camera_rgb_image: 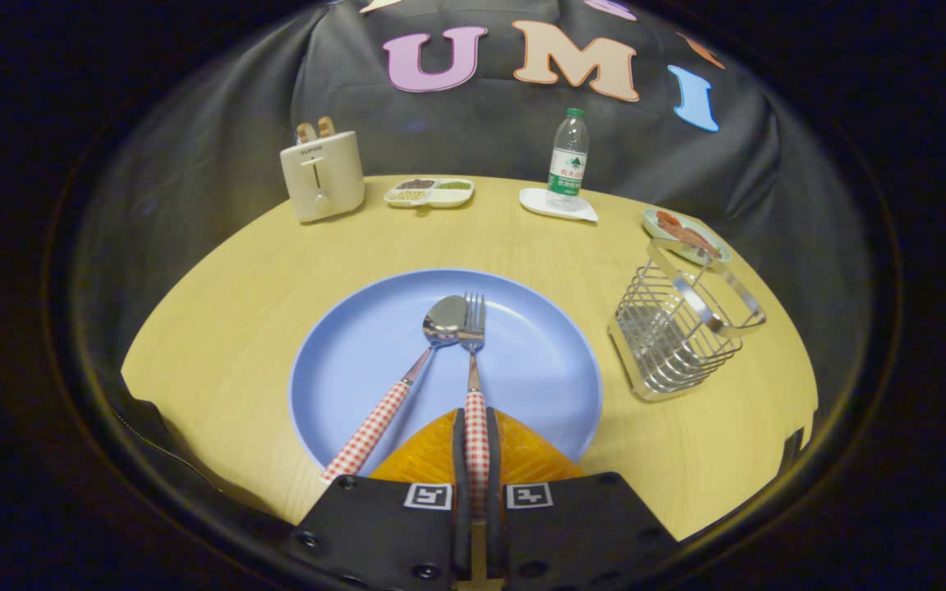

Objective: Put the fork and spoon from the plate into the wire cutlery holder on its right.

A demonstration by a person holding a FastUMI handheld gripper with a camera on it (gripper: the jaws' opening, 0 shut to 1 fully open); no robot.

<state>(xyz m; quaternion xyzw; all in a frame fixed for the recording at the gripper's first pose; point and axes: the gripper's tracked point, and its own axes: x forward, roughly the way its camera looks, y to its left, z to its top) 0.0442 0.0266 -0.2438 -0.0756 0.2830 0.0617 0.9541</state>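
A blue plate (539, 369) lies on the wooden table just ahead of my fingers. On it rest a spoon (407, 384) and a fork (473, 345), both with red-and-white checked handles. My gripper (477, 427) is shut on the fork, both fingers pressing its checked handle. The fork's tines lie on the plate beside the spoon's bowl. The spoon slants to the left of the fingers, its handle end past the plate's rim. The wire cutlery holder (678, 328) stands to the right of the plate and appears empty.
At the table's far side stand a cream toaster (323, 175), a small divided dish (429, 192), and a water bottle (568, 160) on a white coaster. A small plate with food (685, 234) sits just behind the wire holder.
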